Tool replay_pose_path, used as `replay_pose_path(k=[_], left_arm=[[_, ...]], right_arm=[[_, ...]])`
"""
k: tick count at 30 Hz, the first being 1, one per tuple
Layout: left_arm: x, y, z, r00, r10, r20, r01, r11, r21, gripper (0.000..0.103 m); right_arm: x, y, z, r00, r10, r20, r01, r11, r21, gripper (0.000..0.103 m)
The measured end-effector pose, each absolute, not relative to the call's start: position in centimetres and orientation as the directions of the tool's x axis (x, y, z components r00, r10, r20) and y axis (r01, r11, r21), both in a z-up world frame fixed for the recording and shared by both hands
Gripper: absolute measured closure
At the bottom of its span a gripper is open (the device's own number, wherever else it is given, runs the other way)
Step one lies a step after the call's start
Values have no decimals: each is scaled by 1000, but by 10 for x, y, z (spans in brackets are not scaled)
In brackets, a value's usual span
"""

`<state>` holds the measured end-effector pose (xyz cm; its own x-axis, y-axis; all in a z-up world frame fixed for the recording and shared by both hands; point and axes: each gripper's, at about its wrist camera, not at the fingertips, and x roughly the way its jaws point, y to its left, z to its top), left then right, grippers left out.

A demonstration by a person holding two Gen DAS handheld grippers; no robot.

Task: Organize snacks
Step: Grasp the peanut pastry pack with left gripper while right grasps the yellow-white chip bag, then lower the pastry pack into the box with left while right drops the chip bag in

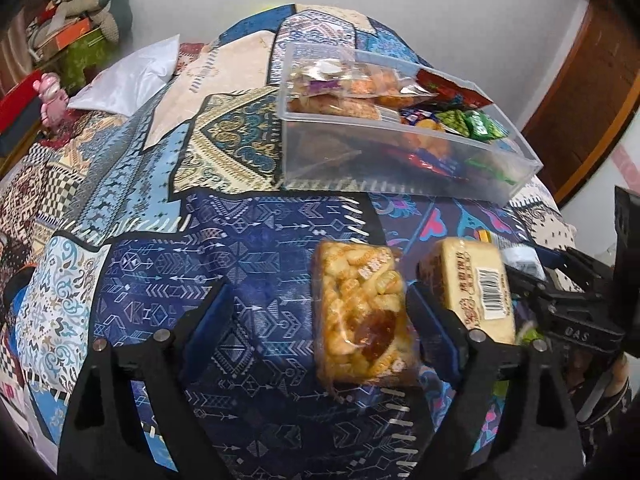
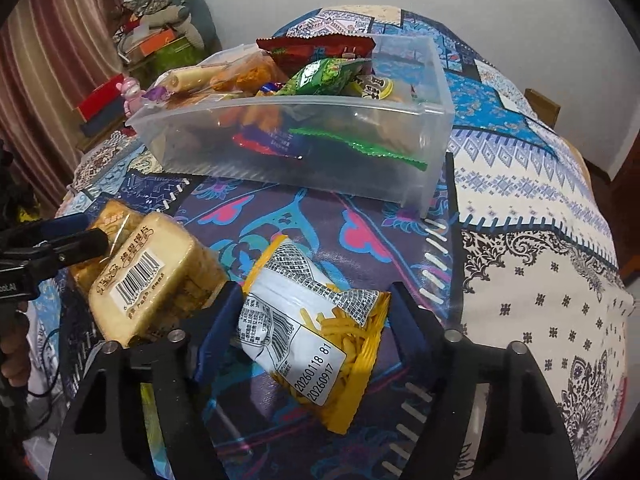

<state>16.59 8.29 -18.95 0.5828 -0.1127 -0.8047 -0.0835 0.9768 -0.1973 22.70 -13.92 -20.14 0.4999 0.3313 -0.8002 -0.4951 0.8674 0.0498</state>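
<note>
**Three packets left outside the bin, one framed by each gripper**

The yellow-edged packet of snack sticks (image 2: 316, 320) is bracketed by the right gripper (image 2: 316, 312); the jaws stand partly open, and whether the pads already press on the wrapper cannot be told. The placement suggests a pick-up for transfer.

The left gripper (image 1: 316, 304) is held wide open over the patchwork tablecloth (image 1: 248, 240), with the clear-wrapped pastry bar (image 1: 360, 312) lying just inside its right finger; nothing is gripped. The barcoded cracker pack (image 1: 472, 284) is seen just beside that finger, outside the jaws, probably left for a later turn.

Further back, the clear plastic bin (image 2: 436, 152) is set on the cloth as the collecting place. It is already well filled: a red bag (image 2: 320, 50), green packets (image 2: 320, 76), orange-coloured snacks and other wrapped items are piled inside, with some room seemingly left at the near wall.
</note>
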Motion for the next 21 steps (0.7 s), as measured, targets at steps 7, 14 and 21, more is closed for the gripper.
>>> replay_pose_path(k=[7,14,21], left_arm=[[176,63,-204,545,-113,-831,-48,985,-165,36],[177,61,-200,571,-107,-814,-43,986,-160,58],[177,70,-176,621,-105,-777,-58,982,-180,58]], right_arm=[[229,-144,-199,501,346,-793,-492,868,68,55],[225,-144,-194,515,352,-782,-505,861,55,61],[220,-150,-170,560,372,-740,-502,863,54,62]])
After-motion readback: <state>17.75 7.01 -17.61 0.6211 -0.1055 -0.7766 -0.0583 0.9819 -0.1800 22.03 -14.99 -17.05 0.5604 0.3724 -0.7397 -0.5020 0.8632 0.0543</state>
